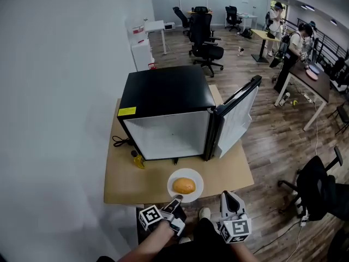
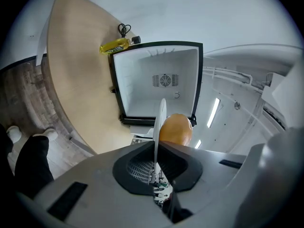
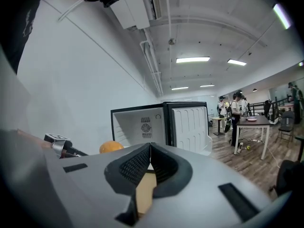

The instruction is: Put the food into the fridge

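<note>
Nearby, the left claw (image 1: 175,202) gripped the white plate (image 1: 197,179) of orange food (image 1: 184,186) by its near rim; the right claw (image 1: 228,196) was clenched empty.

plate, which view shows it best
The head view: the whole plate shows, bun on it. The left gripper view sees it edge-on in its jaws; the right gripper view shows only the bun.

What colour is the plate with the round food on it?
White. The plate shows best in the head view.
</note>
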A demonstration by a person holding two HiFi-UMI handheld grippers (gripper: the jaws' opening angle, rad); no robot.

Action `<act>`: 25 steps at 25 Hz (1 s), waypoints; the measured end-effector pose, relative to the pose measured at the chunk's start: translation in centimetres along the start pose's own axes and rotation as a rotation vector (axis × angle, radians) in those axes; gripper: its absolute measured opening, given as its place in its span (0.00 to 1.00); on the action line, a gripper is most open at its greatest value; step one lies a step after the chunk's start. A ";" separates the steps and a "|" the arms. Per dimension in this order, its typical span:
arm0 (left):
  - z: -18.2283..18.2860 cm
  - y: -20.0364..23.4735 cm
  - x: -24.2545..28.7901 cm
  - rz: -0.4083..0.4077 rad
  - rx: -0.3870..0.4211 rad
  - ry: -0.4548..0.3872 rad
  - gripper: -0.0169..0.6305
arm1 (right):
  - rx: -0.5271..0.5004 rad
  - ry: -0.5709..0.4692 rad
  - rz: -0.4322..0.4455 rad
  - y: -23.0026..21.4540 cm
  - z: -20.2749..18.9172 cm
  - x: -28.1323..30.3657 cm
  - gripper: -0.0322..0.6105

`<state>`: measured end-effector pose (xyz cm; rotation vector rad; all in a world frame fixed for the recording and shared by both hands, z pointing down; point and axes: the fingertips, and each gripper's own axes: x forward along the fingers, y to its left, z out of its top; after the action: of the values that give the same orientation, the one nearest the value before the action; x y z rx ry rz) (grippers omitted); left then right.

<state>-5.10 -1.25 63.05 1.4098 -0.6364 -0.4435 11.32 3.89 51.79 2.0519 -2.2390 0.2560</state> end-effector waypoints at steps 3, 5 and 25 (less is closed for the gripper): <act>1.3 0.0 2.3 -0.001 -0.005 -0.006 0.06 | -0.005 0.008 0.010 -1.7 0.3 2.7 0.14; 2.3 0.1 3.8 -0.003 -0.020 -0.021 0.06 | -0.011 0.012 0.019 -2.8 0.5 4.4 0.14; 10.5 4.6 13.9 0.039 -0.043 -0.164 0.06 | -0.061 0.105 0.179 -5.2 -0.4 14.7 0.14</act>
<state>-1.70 -17.54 70.02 1.3266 -0.7817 -0.5427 15.16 -10.89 55.20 1.7671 -2.3370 0.2972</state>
